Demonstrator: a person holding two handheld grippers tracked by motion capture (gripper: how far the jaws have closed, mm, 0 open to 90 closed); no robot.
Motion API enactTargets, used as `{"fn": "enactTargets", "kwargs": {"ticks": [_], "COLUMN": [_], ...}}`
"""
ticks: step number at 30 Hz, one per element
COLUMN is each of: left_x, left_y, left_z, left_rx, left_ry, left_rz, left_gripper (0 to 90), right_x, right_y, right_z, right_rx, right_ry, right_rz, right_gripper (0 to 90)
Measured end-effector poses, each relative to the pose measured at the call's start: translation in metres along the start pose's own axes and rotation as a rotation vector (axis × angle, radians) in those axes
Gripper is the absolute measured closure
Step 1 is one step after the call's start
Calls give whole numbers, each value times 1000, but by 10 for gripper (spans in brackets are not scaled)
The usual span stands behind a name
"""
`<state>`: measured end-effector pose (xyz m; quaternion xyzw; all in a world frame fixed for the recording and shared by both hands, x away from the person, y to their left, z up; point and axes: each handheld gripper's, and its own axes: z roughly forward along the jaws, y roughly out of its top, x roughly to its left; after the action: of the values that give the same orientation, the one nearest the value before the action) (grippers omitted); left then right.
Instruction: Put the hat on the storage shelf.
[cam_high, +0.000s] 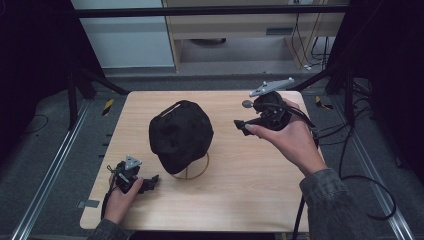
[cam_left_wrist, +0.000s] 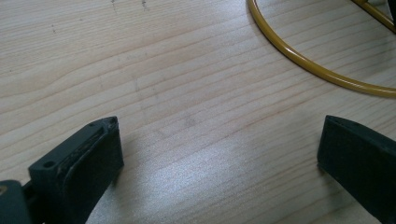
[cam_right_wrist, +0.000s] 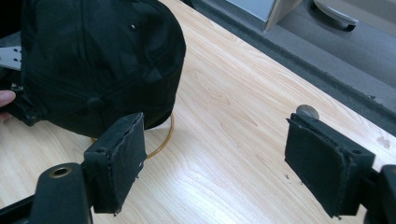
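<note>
Item: black cap (cam_high: 180, 135) on its yellow wire stand (cam_high: 192, 172) atop the counter (cam_high: 250, 190), clear of your wide, empty right fingers (cam_right_wrist: 119, 163) and left fingers (cam_left_wrist: 88, 158), so either can approach.

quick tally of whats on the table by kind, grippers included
black cap: 1
yellow wire stand under the cap: 1
handheld grippers: 2, the left gripper and the right gripper, both with jaws apart and nothing between them
total: 4
</note>
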<state>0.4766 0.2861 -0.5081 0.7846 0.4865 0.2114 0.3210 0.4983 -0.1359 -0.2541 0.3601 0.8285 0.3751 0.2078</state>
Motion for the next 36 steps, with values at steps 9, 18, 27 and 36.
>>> {"fn": "enactTargets", "kwargs": {"ticks": [9,18,27,36], "left_x": [0,0,0,0], "left_y": [0,0,0,0], "left_z": [0,0,0,0], "left_rx": [0,-3,-1,1], "left_ry": [0,1,1,1], "left_rz": [0,0,0,1], "left_gripper": [0,0,0,0], "right_x": [-7,-14,-15,-15], "right_y": [-13,-37,-101,-184], "right_z": [-5,-2,26,81], "right_rx": [-10,-18,4,99], "right_ry": [-31,-67,-111,-144], "right_rz": [18,51,151,271], "right_gripper": [206,163,122,114]}}
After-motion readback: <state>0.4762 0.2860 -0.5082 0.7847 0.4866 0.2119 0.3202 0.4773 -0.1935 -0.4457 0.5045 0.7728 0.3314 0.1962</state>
